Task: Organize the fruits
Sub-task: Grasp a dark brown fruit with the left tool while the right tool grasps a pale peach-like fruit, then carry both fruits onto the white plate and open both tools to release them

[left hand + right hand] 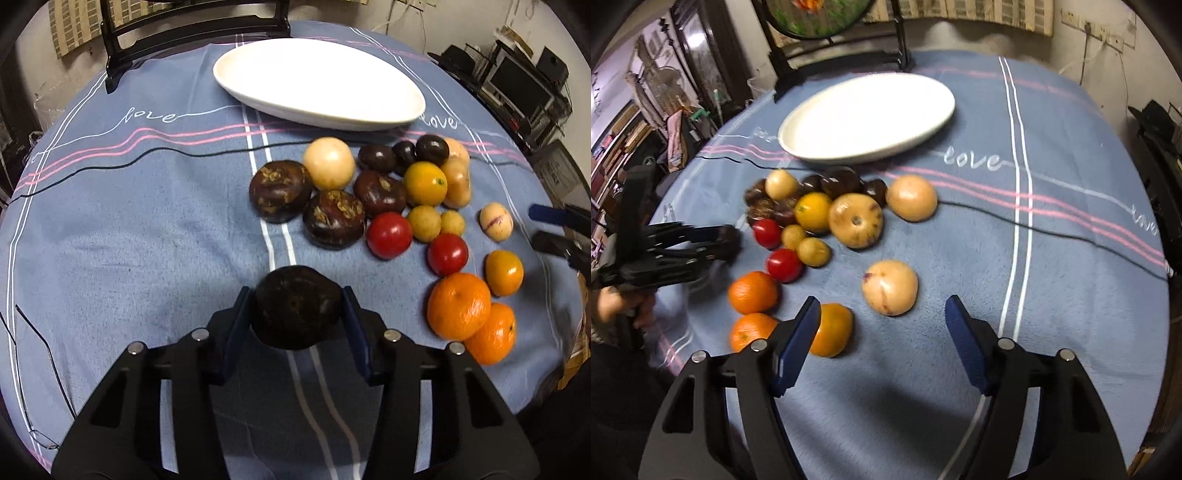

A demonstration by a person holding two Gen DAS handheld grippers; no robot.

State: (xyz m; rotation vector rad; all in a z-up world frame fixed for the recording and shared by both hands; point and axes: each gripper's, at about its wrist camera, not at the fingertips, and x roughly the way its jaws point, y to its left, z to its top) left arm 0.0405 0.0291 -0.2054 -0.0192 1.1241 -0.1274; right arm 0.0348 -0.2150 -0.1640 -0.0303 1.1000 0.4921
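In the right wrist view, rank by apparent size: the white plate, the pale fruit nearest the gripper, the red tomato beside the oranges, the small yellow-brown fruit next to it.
1. White plate
2. Pale fruit, though nearness to the camera enlarges it
3. Red tomato and small yellow-brown fruit: too alike to rank

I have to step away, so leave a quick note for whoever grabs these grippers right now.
Left gripper: shut on a dark round fruit, held above the blue tablecloth.
Right gripper: open, holding nothing, near the pale striped fruit.
White plate: nothing on it yet.
All other fruit, including oranges and red tomatoes, sits loose on the cloth below the plate.
Done: one fruit picked up. Left: everything else, likely starting with placing this one.
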